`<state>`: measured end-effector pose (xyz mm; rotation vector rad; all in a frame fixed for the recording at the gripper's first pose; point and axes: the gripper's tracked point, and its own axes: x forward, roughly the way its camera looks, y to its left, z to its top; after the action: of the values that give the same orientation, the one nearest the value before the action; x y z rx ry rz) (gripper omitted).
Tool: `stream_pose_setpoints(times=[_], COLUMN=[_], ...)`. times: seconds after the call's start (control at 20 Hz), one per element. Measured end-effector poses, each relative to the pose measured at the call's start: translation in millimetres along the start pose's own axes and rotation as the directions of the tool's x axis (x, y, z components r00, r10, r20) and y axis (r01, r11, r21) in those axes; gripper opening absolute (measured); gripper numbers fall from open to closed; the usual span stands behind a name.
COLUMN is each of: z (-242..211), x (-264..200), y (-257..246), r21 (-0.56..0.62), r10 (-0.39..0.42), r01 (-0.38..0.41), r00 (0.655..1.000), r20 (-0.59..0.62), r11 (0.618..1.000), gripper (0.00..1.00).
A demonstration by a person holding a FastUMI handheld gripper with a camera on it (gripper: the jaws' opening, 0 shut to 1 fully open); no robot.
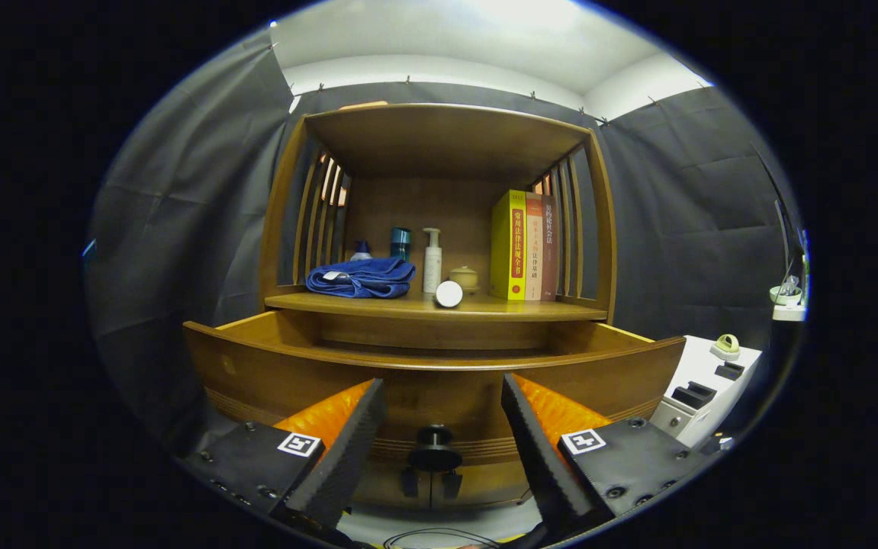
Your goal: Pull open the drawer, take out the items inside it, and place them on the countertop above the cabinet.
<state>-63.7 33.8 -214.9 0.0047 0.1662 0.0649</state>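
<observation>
So we've got the drawer (439, 381) pulled out, and the gripper (442, 438) hangs in front of it with its fingers apart, gripping nothing; the knob (434, 442) sits between them, untouched as far as we can tell. Trouble is, we can't see into the drawer from this low angle, so whatever's inside is hidden behind its front. Reaching in blind, we could clip that front with a finger or grab an item off-centre and drop it. The countertop (439, 306) is also pretty busy: towel (361, 277), pump bottle (432, 261), a white round thing (449, 293) near the edge, books (524, 245). Setting stuff down carelessly could knock something off.
</observation>
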Motion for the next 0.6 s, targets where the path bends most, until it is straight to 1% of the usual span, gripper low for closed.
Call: stream_pose_setpoints(times=[0.15,0.25,0.45,0.55,0.6], z=[-17,-26,-28,-24,-29], x=[10,11,26,42,49], y=[-1,6,6,5,6], r21=[0.014,0.072,0.051,0.052,0.043], r10=[-0.007,0.017,0.019,0.019,0.020], r01=[0.008,-0.011,-0.015,-0.015,-0.016], r00=[0.999,0.996,0.996,0.997,0.996], r20=[-0.045,-0.083,-0.083,-0.074,-0.089], r11=[1.000,0.997,0.999,0.999,0.999], gripper=[0.99,0.99,0.99,0.99,0.99])
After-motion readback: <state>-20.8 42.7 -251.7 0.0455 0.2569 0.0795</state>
